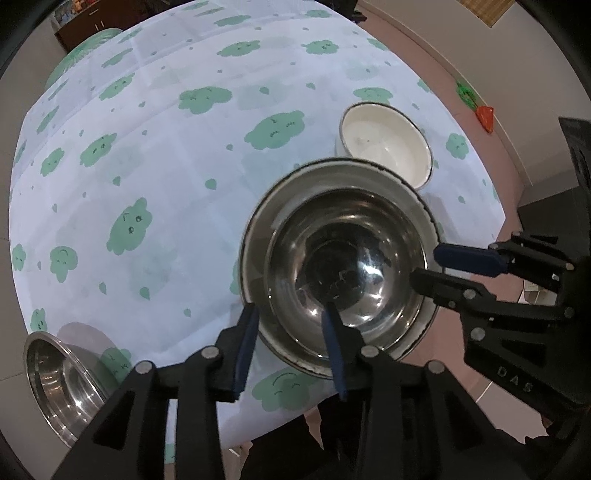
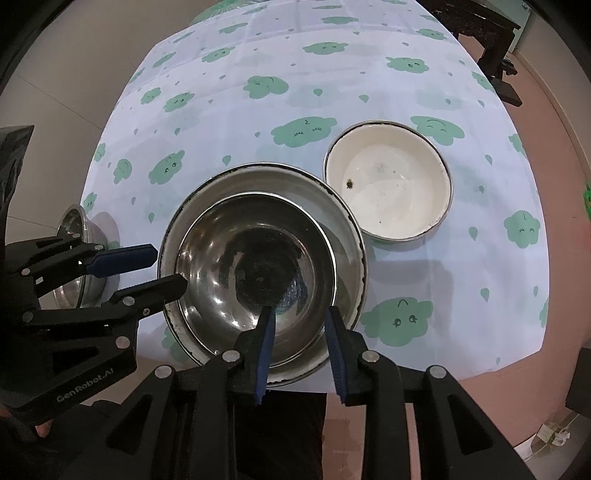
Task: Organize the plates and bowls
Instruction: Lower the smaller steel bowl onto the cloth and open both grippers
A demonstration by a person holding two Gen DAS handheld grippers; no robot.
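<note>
A shiny steel bowl (image 1: 354,236) (image 2: 221,254) sits nested inside a wider steel plate (image 1: 269,206) (image 2: 295,181) near the table's front edge. My left gripper (image 1: 291,306) (image 2: 170,267) straddles the stack's rims, one finger outside the plate and one inside the bowl. The jaws stand apart and the pads do not press on the metal. My right gripper (image 2: 300,308) (image 1: 424,264) straddles the opposite side of the rims the same way, also with a gap at its pads. A white enamel bowl (image 1: 388,147) (image 2: 388,184) stands just behind the stack.
A small steel bowl (image 1: 59,373) (image 2: 72,221) stands at the table's front left corner. The tablecloth (image 1: 166,166) (image 2: 258,48) is white with green clouds. The front edge runs right under both grippers. Dark furniture (image 2: 487,33) stands beyond the far right corner.
</note>
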